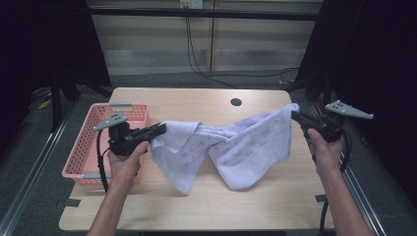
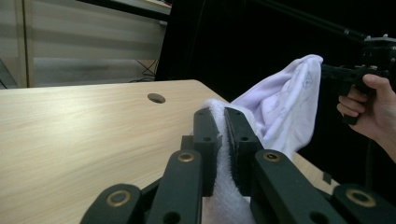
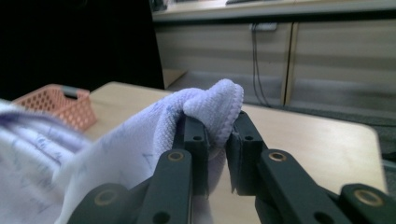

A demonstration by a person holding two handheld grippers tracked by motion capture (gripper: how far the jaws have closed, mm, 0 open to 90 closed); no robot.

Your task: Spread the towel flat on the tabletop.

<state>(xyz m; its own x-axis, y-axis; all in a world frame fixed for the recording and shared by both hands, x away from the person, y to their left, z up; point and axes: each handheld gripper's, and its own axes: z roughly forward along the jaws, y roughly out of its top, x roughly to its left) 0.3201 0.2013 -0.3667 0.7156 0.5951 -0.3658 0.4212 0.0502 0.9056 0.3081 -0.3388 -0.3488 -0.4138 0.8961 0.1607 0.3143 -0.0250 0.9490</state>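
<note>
A pale lilac towel (image 1: 231,142) with a faint print hangs stretched above the wooden table (image 1: 196,206), sagging in two lobes that reach the tabletop. My left gripper (image 1: 158,131) is shut on the towel's left corner (image 2: 223,154), the cloth pinched between its jaws. On the right, my right gripper (image 1: 297,117) is shut on the other corner (image 3: 217,105), which bunches over its jaws. The left gripper view also shows the other hand and gripper (image 2: 355,79) holding the far corner.
A pink mesh basket (image 1: 88,147) stands at the table's left edge, just behind my left hand. A round cable hole (image 1: 236,102) lies near the table's far edge. Dark curtains flank both sides, and cables run along the floor beyond the table.
</note>
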